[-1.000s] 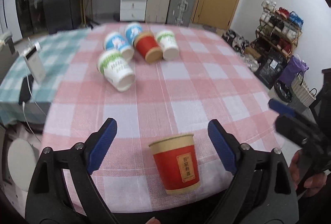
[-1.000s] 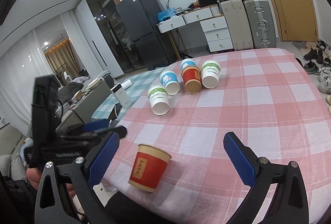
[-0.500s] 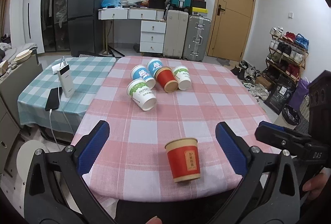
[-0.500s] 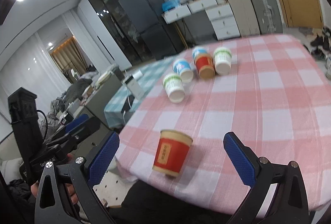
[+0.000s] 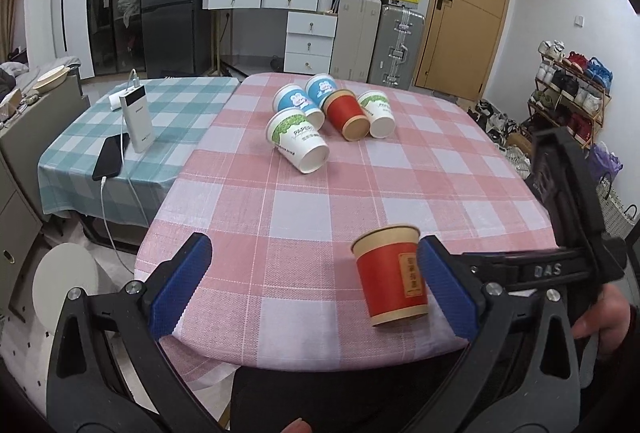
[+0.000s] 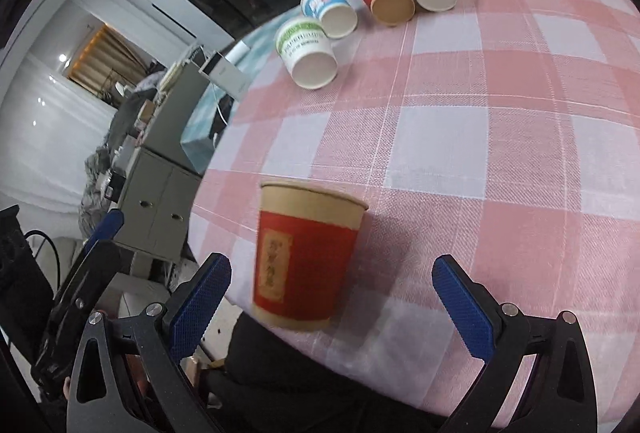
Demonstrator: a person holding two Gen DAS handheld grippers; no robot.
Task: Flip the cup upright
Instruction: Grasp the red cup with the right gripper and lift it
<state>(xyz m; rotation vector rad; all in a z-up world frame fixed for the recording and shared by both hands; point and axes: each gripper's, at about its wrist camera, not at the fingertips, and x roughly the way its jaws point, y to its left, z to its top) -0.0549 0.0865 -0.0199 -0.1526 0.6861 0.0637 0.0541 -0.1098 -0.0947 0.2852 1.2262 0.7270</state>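
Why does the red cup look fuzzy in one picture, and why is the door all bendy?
Right wrist view: the near red cup is smeared by motion blur. Left wrist view: it looks sharp; the fisheye lens bows the door and darkens the corners.

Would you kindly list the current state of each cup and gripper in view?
Near red cup: upright, mouth up, at table edge, not held.
Far red cup: on its side.
Two blue cups: on their sides.
Front green cup: on its side.
Back green cup: on its side.
Left gripper: open.
Right gripper: open.
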